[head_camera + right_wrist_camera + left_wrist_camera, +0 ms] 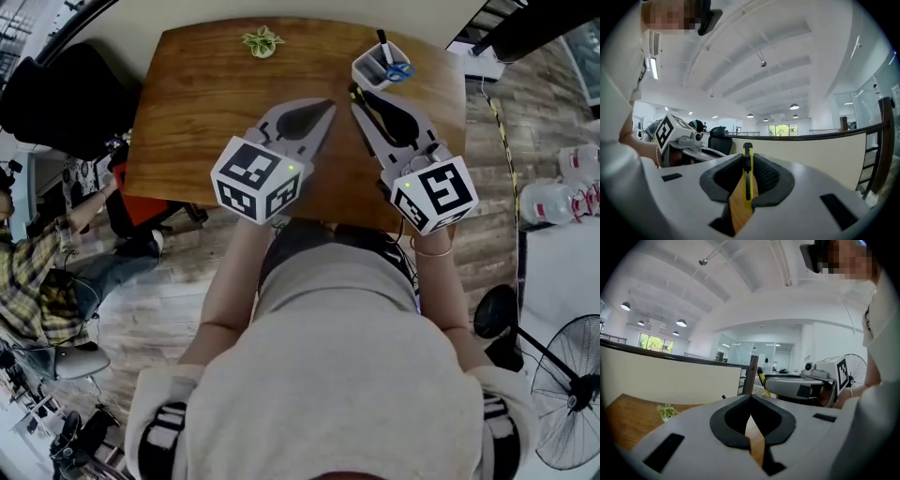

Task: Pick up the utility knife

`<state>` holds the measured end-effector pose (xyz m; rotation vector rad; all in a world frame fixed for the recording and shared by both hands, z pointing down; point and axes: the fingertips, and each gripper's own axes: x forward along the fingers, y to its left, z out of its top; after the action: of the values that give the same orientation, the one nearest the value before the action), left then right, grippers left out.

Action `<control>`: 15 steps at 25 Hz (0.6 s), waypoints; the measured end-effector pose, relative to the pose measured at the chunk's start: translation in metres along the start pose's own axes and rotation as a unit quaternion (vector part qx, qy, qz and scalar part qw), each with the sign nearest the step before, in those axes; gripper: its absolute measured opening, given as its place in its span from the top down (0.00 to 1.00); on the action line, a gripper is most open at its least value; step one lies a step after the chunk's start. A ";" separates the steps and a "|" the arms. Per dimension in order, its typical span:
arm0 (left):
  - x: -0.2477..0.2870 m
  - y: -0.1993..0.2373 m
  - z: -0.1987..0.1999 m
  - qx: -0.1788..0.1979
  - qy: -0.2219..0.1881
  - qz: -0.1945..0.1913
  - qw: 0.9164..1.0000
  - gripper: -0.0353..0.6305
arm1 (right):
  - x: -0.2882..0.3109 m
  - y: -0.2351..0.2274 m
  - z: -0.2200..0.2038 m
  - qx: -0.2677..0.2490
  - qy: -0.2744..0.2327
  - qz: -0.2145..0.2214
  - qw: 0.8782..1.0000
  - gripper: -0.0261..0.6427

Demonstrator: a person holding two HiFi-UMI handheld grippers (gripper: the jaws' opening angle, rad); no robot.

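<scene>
Utility knife (pixel 748 190): yellow body with a black slider, clamped edge-up between the pads of the right tongs (pixel 747 159). It is held clear above the desk (pixel 187 122), toward the far right corner and just short of the white pen cup (pixel 373 71).

Handling (judged):
- Light, stiff and slim.
- The plastic sides look smooth and may slide under a loose grip.
- Take hold across the flat sides at mid-body, away from the blade end. Whether the blade is out cannot be told.

The left tongs (pixel 750 398) are closed tip to tip on nothing and hang beside the right pair.

No brand or label can be read on the knife. The only print in view is the square markers on the cubes of both tongs.

A small plant (pixel 262 41) stands at the far edge.
</scene>
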<state>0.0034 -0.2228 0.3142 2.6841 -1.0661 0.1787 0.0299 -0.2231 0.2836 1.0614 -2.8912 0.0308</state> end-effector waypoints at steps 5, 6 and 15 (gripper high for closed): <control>0.002 -0.019 0.007 0.021 -0.015 -0.025 0.999 0.93 | -0.018 0.000 0.004 0.041 -0.047 -0.013 0.998 0.84; 0.003 -0.023 0.007 0.022 -0.016 -0.028 0.999 0.93 | -0.023 -0.001 0.004 0.048 -0.057 -0.014 0.997 0.84; 0.000 -0.032 0.005 0.008 -0.019 -0.024 0.999 0.93 | -0.045 -0.003 0.010 0.083 -0.107 -0.020 0.991 0.84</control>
<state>0.0256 -0.2013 0.3034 2.7359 -1.0141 0.1278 0.0658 -0.1970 0.2711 1.2201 -3.1028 0.1703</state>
